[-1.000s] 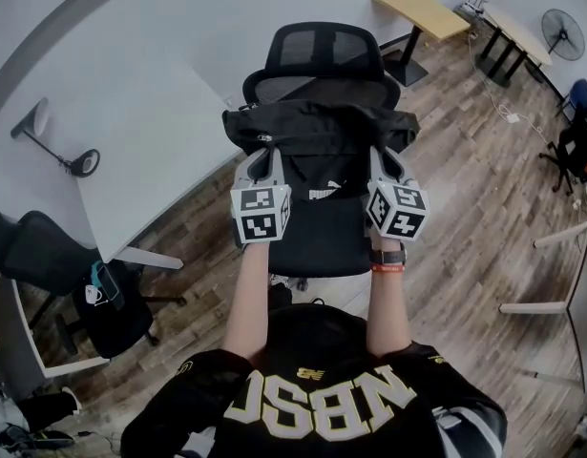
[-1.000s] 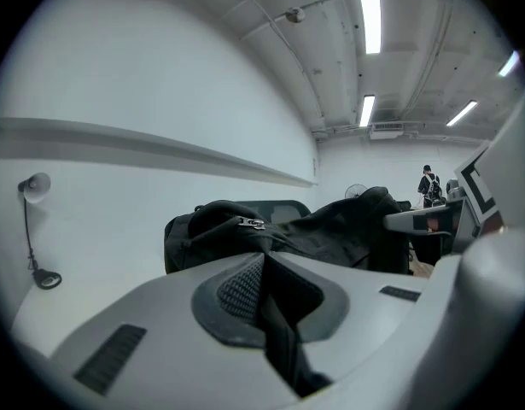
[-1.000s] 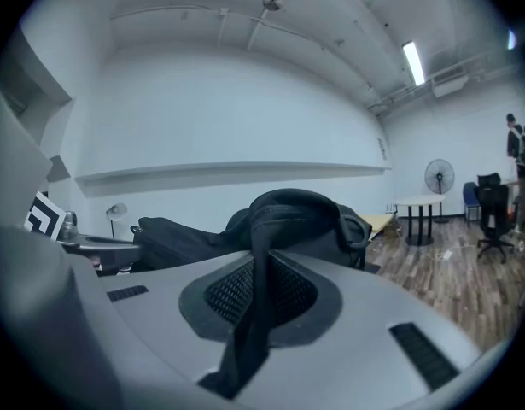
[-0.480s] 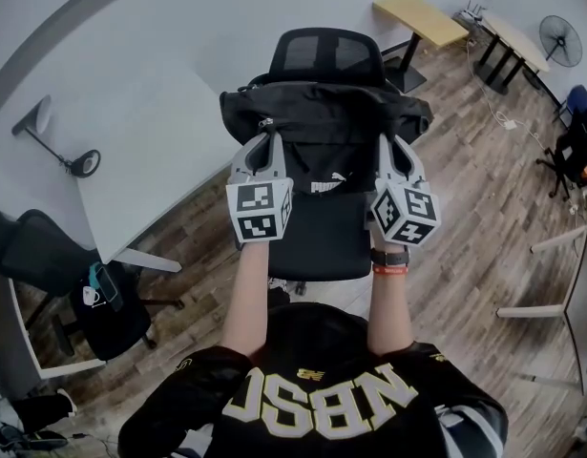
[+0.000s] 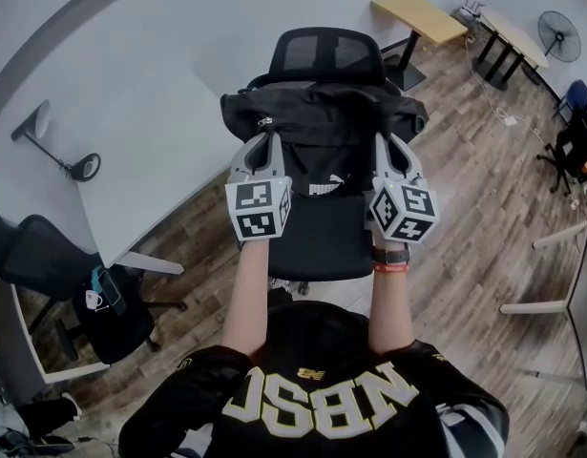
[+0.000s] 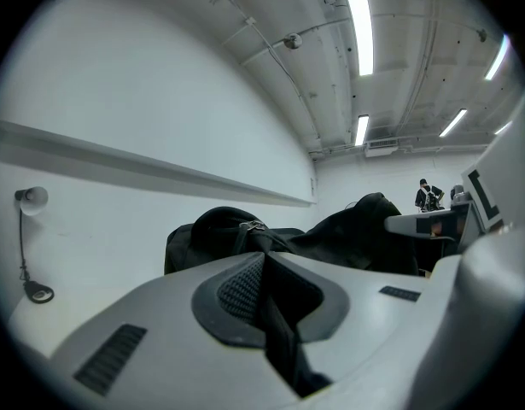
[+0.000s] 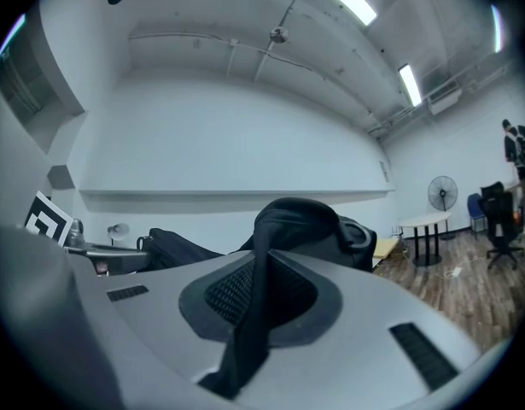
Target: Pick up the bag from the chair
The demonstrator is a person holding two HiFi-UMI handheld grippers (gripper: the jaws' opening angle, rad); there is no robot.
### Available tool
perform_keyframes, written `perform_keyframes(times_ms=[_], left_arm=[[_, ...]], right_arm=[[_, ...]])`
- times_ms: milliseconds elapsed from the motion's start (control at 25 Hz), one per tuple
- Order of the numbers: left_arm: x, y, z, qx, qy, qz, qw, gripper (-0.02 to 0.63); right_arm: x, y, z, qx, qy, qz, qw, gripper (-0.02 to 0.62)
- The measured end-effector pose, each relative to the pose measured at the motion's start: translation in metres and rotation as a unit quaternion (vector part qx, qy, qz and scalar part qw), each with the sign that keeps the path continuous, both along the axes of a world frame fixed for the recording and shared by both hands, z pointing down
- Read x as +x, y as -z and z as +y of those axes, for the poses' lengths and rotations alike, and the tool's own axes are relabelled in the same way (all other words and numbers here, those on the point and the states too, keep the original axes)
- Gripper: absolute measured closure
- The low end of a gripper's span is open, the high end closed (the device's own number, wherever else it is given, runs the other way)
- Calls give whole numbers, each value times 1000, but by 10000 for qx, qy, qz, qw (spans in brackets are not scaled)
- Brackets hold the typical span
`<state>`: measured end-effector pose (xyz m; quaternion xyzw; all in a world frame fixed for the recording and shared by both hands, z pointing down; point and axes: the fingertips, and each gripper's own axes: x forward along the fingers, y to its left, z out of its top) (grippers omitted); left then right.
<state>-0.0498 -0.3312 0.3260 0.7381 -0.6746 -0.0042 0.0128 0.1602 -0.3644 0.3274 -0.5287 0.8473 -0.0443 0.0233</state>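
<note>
Holding black fabric bag point(image 5: 324, 136) by thin straps point(image 6: 283, 340): left gripper point(image 5: 266, 146) and right gripper point(image 5: 382, 146) both clamped tight on strap. Bag hangs over seat of black mesh-backed office chair point(image 5: 326, 55). Risk: strap slipping through pads under bag weight; uneven pull tipping bag.

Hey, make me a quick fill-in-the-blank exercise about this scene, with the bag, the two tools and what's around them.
1. The bag is coloured ____.
2. The left tool and the right tool each have their jaws, open or shut, ____ on its fabric.
3. Behind the bag stands an office ____ with a mesh back.
4. The white table at the left carries a desk ____.

Missing words: black; shut; chair; lamp.
</note>
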Motion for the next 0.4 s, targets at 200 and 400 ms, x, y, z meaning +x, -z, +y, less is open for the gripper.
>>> perform_keyframes(times_ms=[200, 400], left_arm=[[5, -6, -5, -57, -19, -3, 10000, 584], [8, -3, -8, 19, -96, -20, 10000, 584]], right_arm=[[2, -2, -2, -2, -35, 77, 10000, 558], [4, -3, -5, -7, -54, 63, 10000, 558]])
